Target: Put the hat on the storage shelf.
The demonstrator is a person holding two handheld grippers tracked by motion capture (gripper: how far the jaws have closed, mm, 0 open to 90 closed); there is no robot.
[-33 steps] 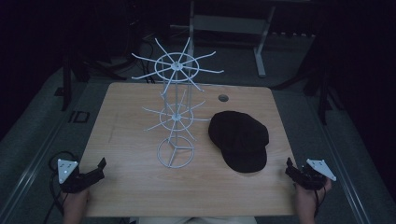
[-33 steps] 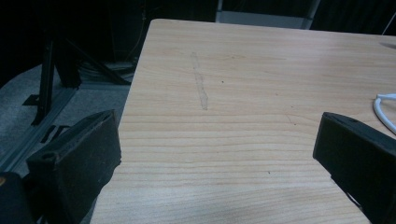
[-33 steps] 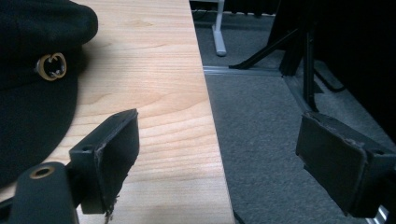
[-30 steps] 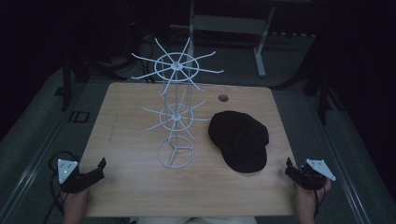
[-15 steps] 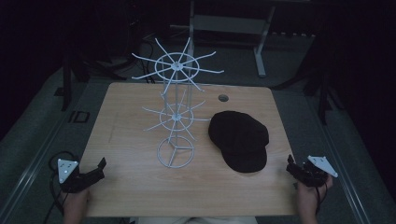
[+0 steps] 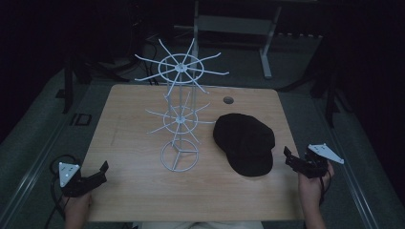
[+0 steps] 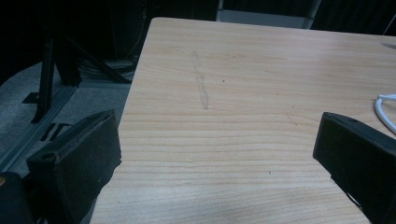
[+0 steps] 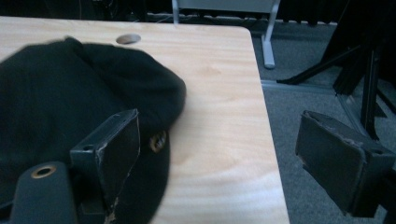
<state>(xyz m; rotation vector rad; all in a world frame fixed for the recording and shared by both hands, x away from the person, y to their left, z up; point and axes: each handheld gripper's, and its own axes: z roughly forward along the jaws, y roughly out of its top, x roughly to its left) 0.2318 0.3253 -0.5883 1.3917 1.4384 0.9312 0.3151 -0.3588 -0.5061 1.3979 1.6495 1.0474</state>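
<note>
The high view looks forward and down from above the person's side, far enough off to take in the whole table (image 6: pixel 143 191) and the dark floor around it. The left gripper view sits low and close at the table's near left corner, facing across bare wood towards the far edge (its jaws frame the shot). The right gripper view sits equally low at the near right edge, facing the far right corner. It shares the black cap (image 8: pixel 56 107) and the round hole (image 8: pixel 128 38) with the high view.

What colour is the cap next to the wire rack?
Black, plain, with a small brass-coloured eyelet. The cap shows best in the right gripper view.
</note>
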